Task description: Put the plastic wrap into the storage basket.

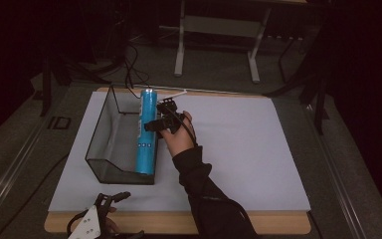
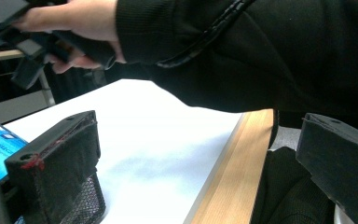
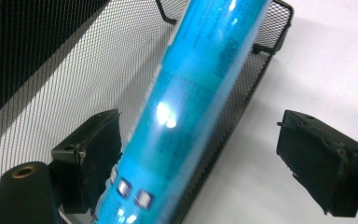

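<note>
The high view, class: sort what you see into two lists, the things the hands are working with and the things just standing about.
In the job:
blue tube, lying along the tray's right side
black mesh tray
right gripper, open, jaws either side of the tube
left gripper, open, idle at the table's near edge

Standing about:
metal frame legs behind the table
cables on the floor

Right gripper standing with jaws spread wide; a glossy blue tube lying diagonally along the side wall of a black mesh basket, touching or just beside the left jaw and apart from the right; white tabletop showing beyond.
</note>
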Demonstrator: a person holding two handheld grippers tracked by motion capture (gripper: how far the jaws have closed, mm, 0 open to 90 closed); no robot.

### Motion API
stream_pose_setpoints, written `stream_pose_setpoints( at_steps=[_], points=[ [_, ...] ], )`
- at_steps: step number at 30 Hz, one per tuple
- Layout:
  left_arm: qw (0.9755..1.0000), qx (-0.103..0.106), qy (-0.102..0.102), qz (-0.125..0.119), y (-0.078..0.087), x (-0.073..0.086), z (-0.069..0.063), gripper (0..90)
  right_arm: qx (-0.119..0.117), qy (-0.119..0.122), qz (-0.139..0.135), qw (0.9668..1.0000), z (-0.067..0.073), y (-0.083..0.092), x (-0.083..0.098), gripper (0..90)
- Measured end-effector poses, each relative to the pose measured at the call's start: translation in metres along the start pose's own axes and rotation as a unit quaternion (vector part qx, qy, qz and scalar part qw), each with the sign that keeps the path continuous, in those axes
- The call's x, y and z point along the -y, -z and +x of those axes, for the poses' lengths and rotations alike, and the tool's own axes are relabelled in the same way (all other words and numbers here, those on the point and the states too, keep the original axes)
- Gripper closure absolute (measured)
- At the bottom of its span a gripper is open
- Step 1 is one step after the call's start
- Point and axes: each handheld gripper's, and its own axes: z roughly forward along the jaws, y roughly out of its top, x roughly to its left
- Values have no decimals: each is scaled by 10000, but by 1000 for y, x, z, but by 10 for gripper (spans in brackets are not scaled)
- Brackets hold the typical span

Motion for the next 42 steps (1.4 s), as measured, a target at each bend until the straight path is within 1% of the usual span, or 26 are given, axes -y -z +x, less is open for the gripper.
stream_pose_setpoints(
  at_steps=[1,2,4,6,10,12,14,16,19,22,24,25,28,30,34,36,39,40,42],
  points=[
    [10000,0,2,4,0,0,0,2,35,101,-96,9999,-6,8,3,140],
    [10000,0,2,8,0,0,0,2,101,124,-110,9998,-9,11,5,141],
    [10000,3,12,10,-1,0,0,2,105,147,-173,9997,-15,18,8,141],
    [10000,6,11,20,-1,0,0,2,176,156,-223,9995,-22,25,12,144],
    [10000,19,-5,46,-2,1,0,2,246,119,-337,9991,-33,36,19,144],
    [10000,22,8,37,-3,1,1,2,250,164,-366,9989,-39,41,22,144],
    [10000,24,7,40,-3,1,1,2,309,203,-412,9985,-44,48,27,143],
    [10000,22,-2,44,-3,1,1,2,264,166,-472,9984,-51,55,31,143],
    [10000,23,-7,53,-3,1,0,2,286,177,-530,9980,-59,66,39,143],
    [10000,20,-5,56,-4,1,0,2,243,171,-555,9980,-66,76,48,144],
    [10000,23,5,63,-4,1,0,2,270,183,-573,9978,-69,79,52,144],
    [10000,25,6,62,-4,1,0,2,267,192,-603,9976,-73,84,58,143],
    [10000,34,-1,64,-4,1,0,2,316,219,-603,9974,-79,91,69,143],
    [10000,34,10,71,-5,2,0,1,356,260,-658,9969,-84,97,79,144],
    [10000,40,7,89,-5,2,0,1,401,307,-731,9960,-90,106,93,143],
    [9999,41,4,94,-6,2,0,2,402,315,-704,9962,-93,109,101,143],
    [9999,40,14,105,-6,2,0,2,579,486,-663,9949,-98,112,110,144],
    [9999,42,17,106,-6,2,0,2,621,453,-737,9943,-100,113,113,144],
    [9999,47,15,109,-7,3,0,2,569,361,-718,9951,-106,113,119,143]
  ],
)
